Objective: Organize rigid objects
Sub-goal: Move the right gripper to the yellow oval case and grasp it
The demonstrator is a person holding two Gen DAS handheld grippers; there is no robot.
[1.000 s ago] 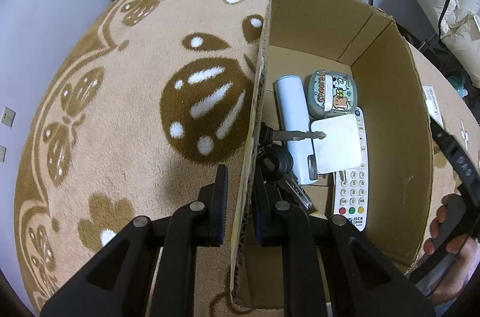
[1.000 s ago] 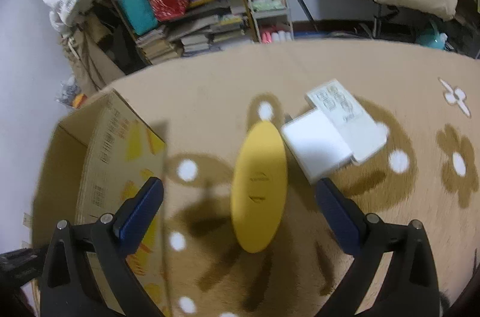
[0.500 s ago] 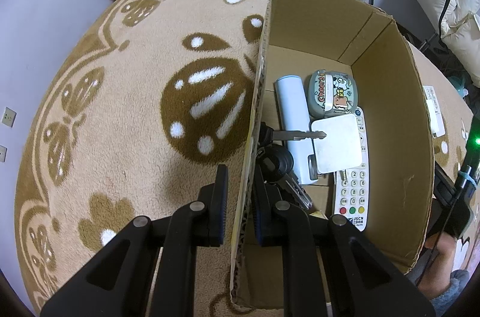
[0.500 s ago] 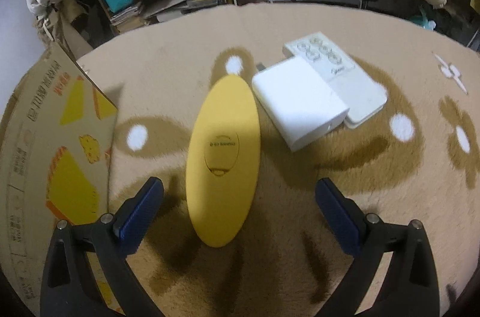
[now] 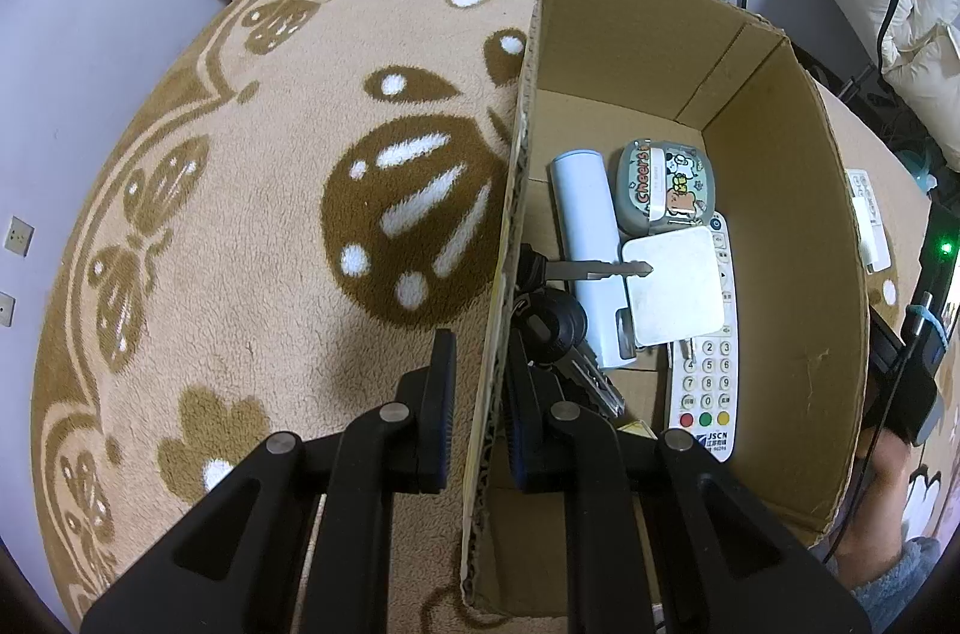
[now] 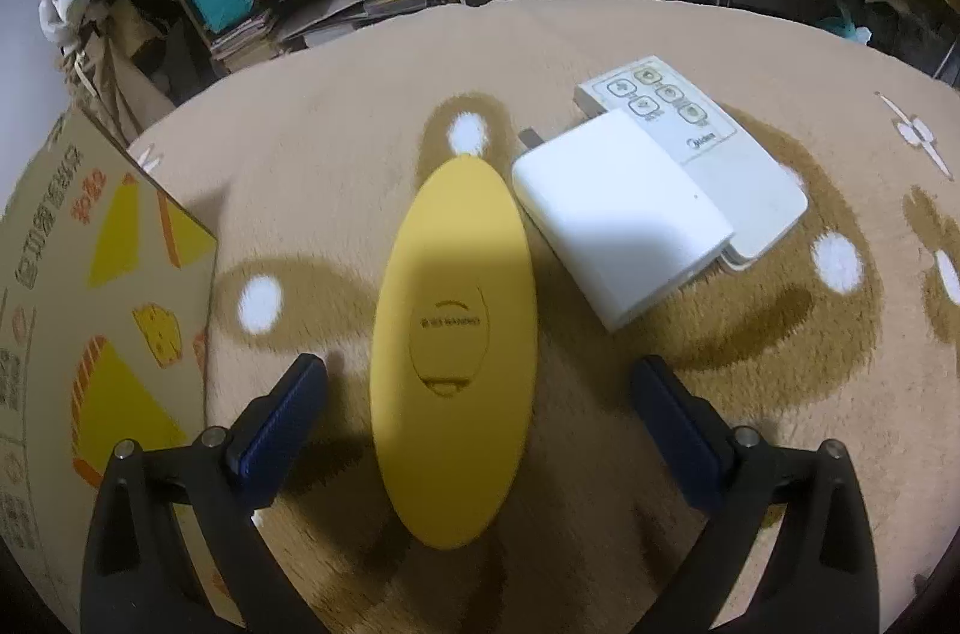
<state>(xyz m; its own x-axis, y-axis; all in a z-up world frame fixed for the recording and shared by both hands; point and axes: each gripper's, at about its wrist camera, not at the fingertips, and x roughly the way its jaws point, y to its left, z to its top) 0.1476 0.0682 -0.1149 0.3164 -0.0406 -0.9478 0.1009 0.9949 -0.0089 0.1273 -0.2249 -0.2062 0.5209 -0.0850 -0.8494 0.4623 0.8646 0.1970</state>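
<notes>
Down at the bottom of the left wrist view the left tongs (image 5: 477, 394) are pinched tight on the near wall of the cardboard box (image 5: 840, 310), one pad outside on the carpet side, one inside, steadying it. Just beyond them, inside the box, the sorted pile is already good: a bunch of keys (image 5: 558, 322) against the wall, a pale blue cylinder (image 5: 585, 226), a white square adapter (image 5: 675, 289) lying across a white keypad remote (image 5: 708, 388), and toward the back a grey cartoon-printed case (image 5: 666, 187). So a fair share looks done. Over to the right wrist view: the right tongs (image 6: 480, 394) are spread wide and empty, low over the rug (image 6: 336, 141), pads straddling the near half of the yellow oval case (image 6: 453, 340) at centre frame without touching it. That reads as the next pick. Past it, right of centre, a white power brick (image 6: 618, 214) lies partly over a white air-conditioner remote (image 6: 720, 153), both out on the rug. By my count three pieces remain outside, the box standing at the left edge.
</notes>
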